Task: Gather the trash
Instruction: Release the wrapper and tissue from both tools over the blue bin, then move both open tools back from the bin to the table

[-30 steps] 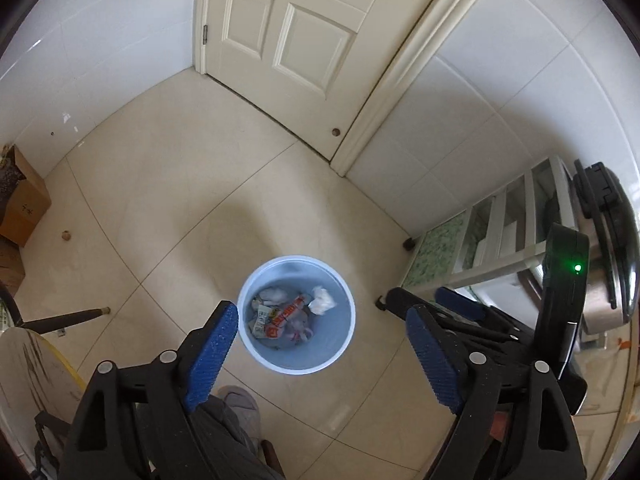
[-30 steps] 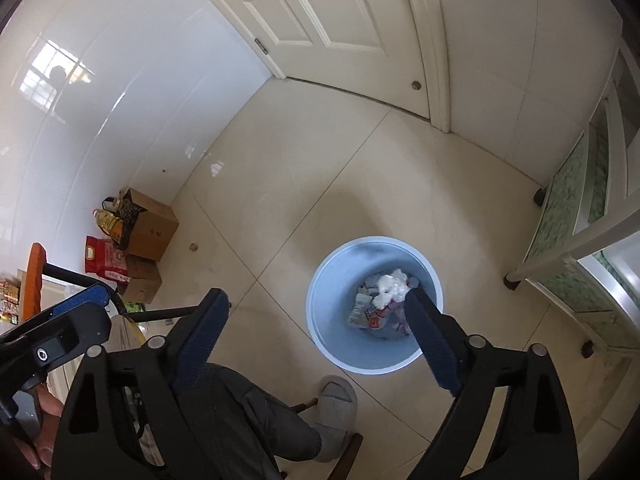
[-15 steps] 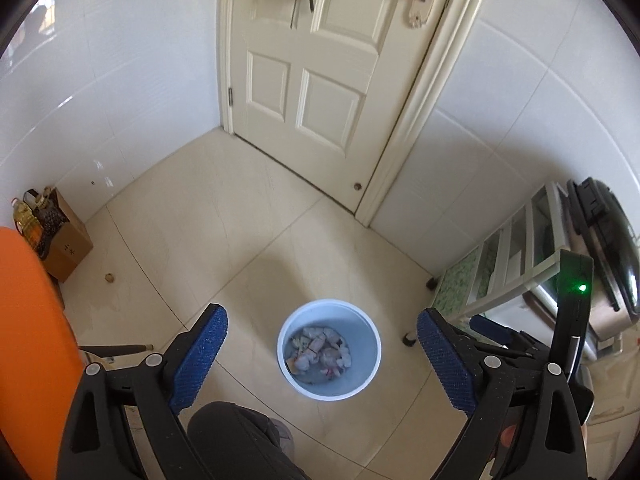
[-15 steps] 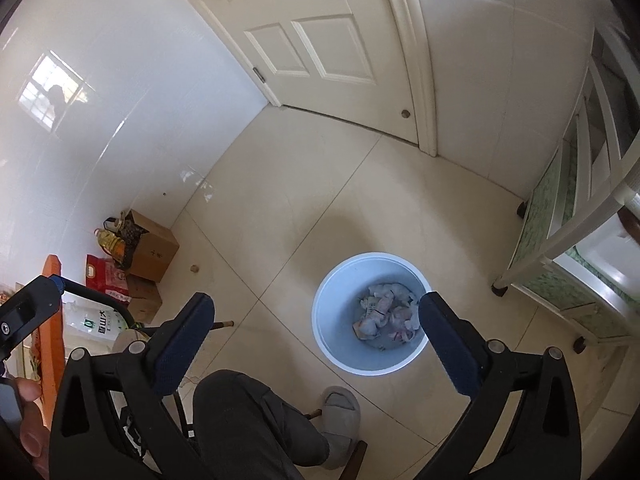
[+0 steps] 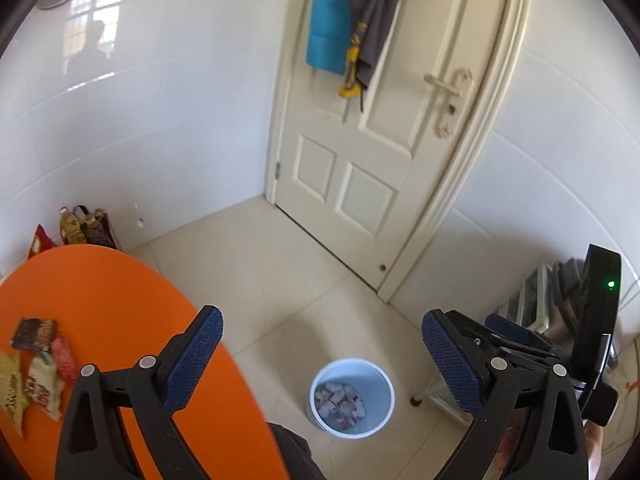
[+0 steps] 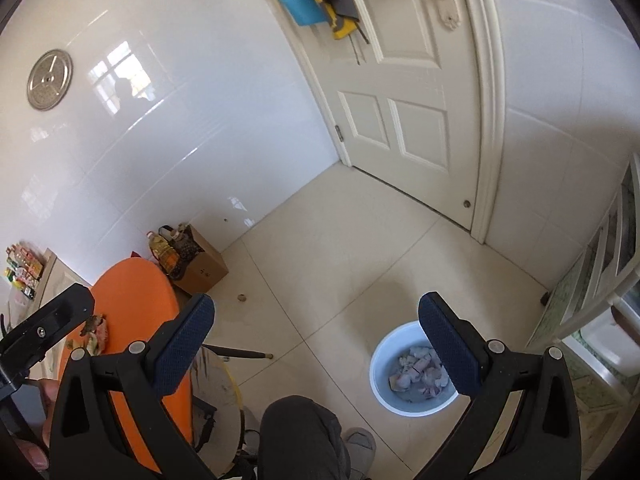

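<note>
Tiled floor (image 5: 288, 264) below; wrappers (image 5: 36, 364) lie at nine o'clock on the orange table (image 5: 120, 304). Left claw (image 5: 320, 364) and right claw (image 6: 316, 344) are both released and empty. A thin wrapper could slip free before reaching the bin (image 5: 380, 396).

Wall tiles (image 6: 180, 140): glossy white ceramic. Floor (image 6: 340, 264): smooth glazed tile. Bin (image 5: 382, 392): smooth plastic. Finger pads (image 5: 192, 364): textured blue rubber. Box (image 6: 204, 272): matt cardboard. Table (image 5: 100, 304): smooth orange top.

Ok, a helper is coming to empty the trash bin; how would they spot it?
From the white panelled door, look down across the pale tiled floor. The bin stands there beside the orange table: a round, light blue, open-topped bucket with crumpled wrappers inside, the only container standing free on the floor.
</note>
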The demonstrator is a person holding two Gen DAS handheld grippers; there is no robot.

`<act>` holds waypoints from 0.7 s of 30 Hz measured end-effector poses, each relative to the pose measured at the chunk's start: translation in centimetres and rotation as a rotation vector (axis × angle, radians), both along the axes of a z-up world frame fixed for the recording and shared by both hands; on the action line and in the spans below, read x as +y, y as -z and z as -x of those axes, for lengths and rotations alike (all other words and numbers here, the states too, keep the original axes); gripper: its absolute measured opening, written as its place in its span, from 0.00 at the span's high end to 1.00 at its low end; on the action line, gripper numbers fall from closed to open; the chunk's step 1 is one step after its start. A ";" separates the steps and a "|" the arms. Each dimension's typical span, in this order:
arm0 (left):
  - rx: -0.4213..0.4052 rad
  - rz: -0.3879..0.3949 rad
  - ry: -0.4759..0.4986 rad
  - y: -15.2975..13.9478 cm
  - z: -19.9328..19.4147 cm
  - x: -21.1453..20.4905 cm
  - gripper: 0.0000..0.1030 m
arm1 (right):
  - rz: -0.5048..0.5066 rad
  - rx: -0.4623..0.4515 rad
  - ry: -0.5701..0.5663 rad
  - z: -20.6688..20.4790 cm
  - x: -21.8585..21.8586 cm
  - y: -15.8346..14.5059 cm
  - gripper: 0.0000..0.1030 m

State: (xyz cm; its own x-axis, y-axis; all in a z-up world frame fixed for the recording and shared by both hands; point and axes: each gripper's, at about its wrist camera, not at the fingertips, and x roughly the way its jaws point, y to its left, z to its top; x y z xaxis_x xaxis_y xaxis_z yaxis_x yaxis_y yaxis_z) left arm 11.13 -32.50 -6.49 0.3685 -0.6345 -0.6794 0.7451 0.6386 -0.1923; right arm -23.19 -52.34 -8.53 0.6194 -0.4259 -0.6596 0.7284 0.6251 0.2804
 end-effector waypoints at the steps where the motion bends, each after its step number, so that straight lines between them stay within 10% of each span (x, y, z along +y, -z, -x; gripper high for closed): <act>1: -0.012 0.011 -0.017 -0.7 0.3 1.6 0.04 | 0.014 -0.006 -0.019 -0.7 0.7 -0.7 0.00; 21: -0.255 0.108 -0.468 -6.6 11.7 26.5 0.01 | 0.202 -0.106 -0.454 -13.7 17.7 -8.6 0.00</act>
